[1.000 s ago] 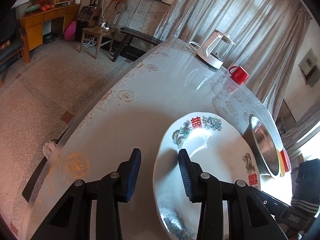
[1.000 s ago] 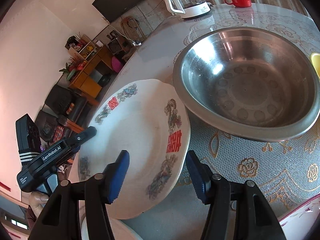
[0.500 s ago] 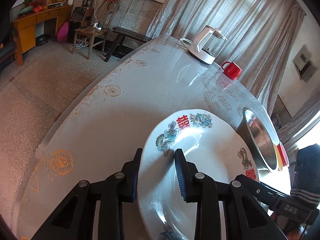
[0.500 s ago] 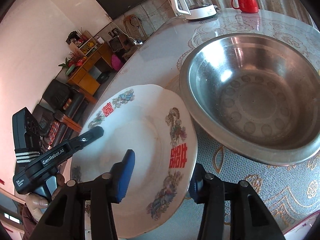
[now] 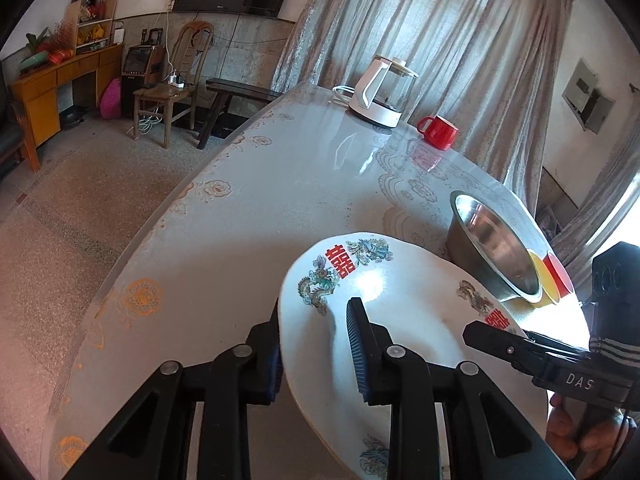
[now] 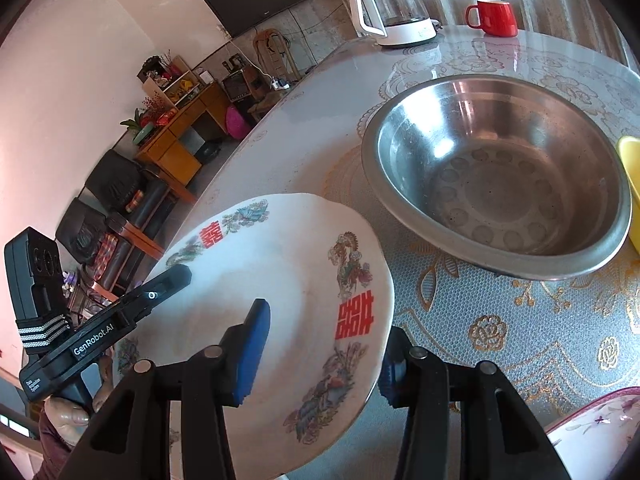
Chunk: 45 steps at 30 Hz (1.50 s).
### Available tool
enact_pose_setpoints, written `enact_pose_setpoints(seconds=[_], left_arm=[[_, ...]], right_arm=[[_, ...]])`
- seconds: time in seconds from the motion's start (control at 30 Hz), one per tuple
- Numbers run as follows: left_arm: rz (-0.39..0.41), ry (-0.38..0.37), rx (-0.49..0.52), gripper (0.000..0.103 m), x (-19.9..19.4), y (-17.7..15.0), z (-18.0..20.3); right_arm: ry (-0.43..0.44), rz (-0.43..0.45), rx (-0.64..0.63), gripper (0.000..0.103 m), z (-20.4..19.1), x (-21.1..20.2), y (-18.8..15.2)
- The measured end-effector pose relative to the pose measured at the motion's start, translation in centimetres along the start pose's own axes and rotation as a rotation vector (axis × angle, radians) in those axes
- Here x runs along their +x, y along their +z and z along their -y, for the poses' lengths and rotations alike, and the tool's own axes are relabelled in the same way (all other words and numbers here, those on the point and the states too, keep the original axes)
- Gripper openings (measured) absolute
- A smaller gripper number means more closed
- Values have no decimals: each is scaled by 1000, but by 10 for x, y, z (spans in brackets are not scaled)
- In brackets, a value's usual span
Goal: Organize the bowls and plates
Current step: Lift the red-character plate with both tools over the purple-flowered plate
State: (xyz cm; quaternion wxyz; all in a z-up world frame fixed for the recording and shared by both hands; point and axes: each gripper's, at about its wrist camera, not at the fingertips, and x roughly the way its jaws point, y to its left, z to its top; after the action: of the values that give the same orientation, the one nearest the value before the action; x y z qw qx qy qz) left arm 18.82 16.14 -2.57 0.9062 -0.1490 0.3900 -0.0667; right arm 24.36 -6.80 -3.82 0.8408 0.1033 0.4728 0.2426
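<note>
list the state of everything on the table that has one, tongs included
plate: tilted, lifted off the table, held at opposite rims
left tongs: shut on the plate's rim
right tongs: shut on the plate's rim
steel bowl: upright on the table, empty
kettle: upright, lid on
red mug: upright; contents not visible
yellow bowl: behind the steel bowl, mostly hidden
</note>
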Motion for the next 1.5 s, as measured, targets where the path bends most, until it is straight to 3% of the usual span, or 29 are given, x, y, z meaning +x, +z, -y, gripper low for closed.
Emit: enact_pose_setpoints(seconds=[0.17,0.33,0.53,0.87,1.17,1.5], left_arm=[[22,-2,27,28,-10,-7,4],[25,-22,55,28,-15,-13,11],[31,-25,62,29,-17,-18,16],[109,-31,97,30,-48,-24,33],[163,-95,152,31,-88,-40,67],[114,-233,278,34,-98,-74,139]], right_arm=[[-49,17,-75,46,-9,-6,-4],[-36,13,-85,36,-10,-8,-10],[-54,27,-85,33,-7,-14,-14],[-25,90,-99,33,-7,-36,-24],[-31,177,-121,33,-14,-85,-41],[-99,239,-102,33,18,-161,-93]])
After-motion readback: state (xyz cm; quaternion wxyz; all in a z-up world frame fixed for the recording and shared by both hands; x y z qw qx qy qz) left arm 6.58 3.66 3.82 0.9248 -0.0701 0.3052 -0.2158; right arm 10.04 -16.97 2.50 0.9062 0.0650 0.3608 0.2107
